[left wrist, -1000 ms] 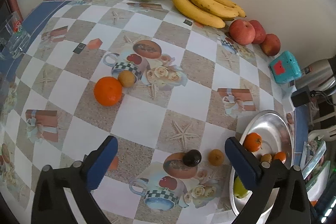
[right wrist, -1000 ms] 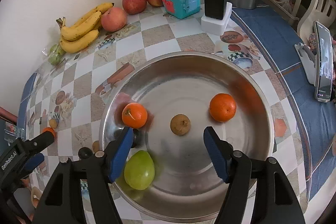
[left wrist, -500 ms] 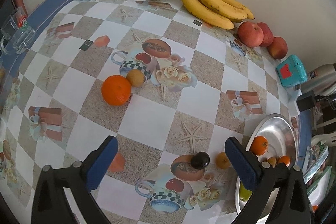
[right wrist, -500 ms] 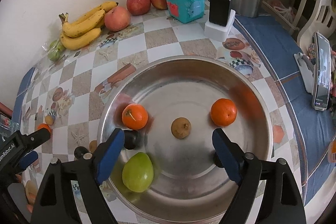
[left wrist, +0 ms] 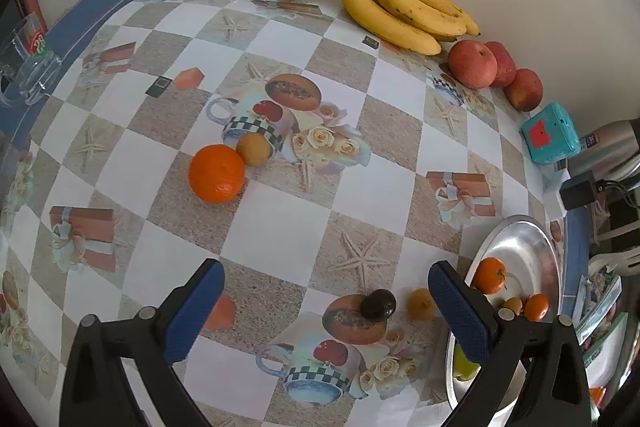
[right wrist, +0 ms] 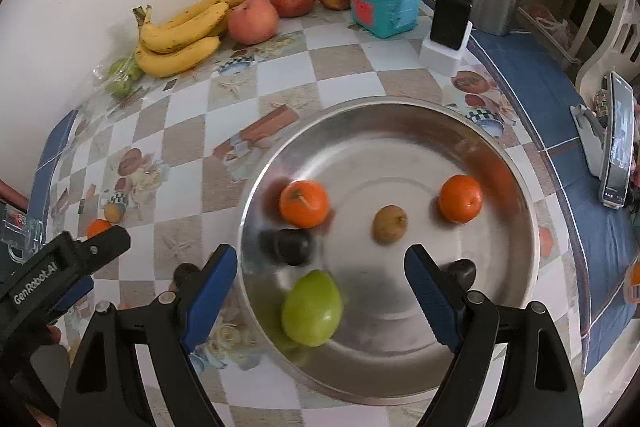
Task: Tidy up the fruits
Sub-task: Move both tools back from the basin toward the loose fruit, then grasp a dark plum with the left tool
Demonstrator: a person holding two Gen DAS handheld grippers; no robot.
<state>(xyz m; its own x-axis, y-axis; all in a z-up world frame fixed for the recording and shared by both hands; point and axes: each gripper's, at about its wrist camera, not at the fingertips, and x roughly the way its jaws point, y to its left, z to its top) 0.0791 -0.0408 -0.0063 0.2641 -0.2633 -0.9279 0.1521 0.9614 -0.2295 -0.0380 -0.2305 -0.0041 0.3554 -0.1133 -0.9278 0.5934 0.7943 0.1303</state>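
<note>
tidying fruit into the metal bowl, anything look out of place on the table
Yes: four fruits still lie loose on the cloth, a big orange touching a small brown fruit, and a dark fruit with a small yellow fruit beside the bowl.

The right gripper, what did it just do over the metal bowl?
The right gripper opened its jaws wider, nothing between them, and drew back from the bowl. The green fruit, both oranges and the small brown fruit stayed inside. The left gripper stayed open.
</note>
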